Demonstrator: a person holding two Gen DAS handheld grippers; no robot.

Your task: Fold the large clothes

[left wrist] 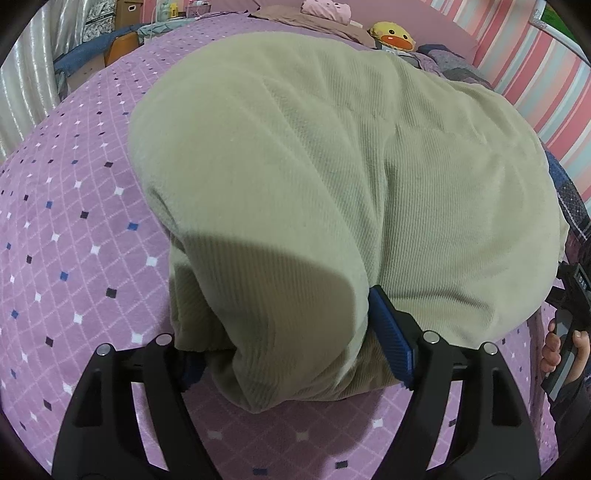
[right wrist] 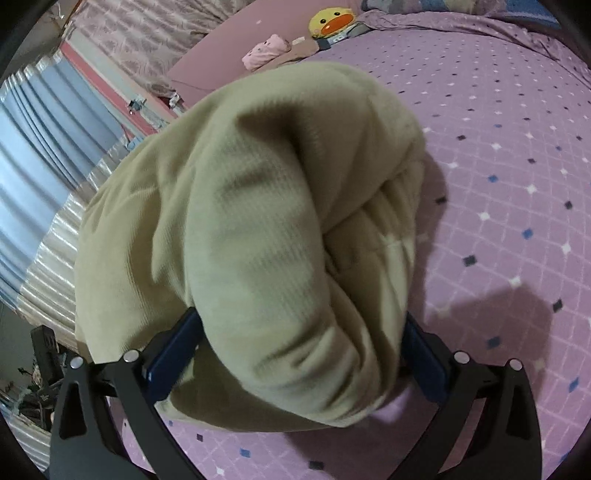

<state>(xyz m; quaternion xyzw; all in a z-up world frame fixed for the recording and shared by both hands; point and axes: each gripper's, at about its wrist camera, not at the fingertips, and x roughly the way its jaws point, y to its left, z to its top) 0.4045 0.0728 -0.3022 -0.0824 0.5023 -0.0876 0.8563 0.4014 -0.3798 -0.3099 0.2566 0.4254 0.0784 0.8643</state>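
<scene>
A bulky olive-green corduroy garment (left wrist: 314,177) lies bunched on a bed covered by a purple sheet (left wrist: 74,229) printed with a white diamond grid and small dark, blue and white squares. The left gripper (left wrist: 295,343) stands spread wide, with a thick rolled fold of the garment filling the space between its blue pads (left wrist: 391,339); the right-hand pad lies against the cloth, while the other is mostly hidden under the fold, so the wide jaws look closed on that thick bundle. Beyond this gripper the rest of the garment spreads away in a broad mound. In the right wrist view the right gripper (right wrist: 295,354) is likewise spread wide around a fat, drooping roll of the same garment (right wrist: 258,229), both blue pads (right wrist: 173,354) flanking the cloth and touching its sides; the roll sags over the jaws and its lower end reaches the sheet (right wrist: 498,206) just ahead of them. At the right edge of the left wrist view a hand (left wrist: 561,350) grips a dark handle. Far beyond the garment sits a yellow duck plush (left wrist: 393,35) with an orange bill, and near it a pink folded cloth (left wrist: 325,9). Striped pink and pale curtains (left wrist: 546,74) hang to the right of the left gripper's view.
</scene>
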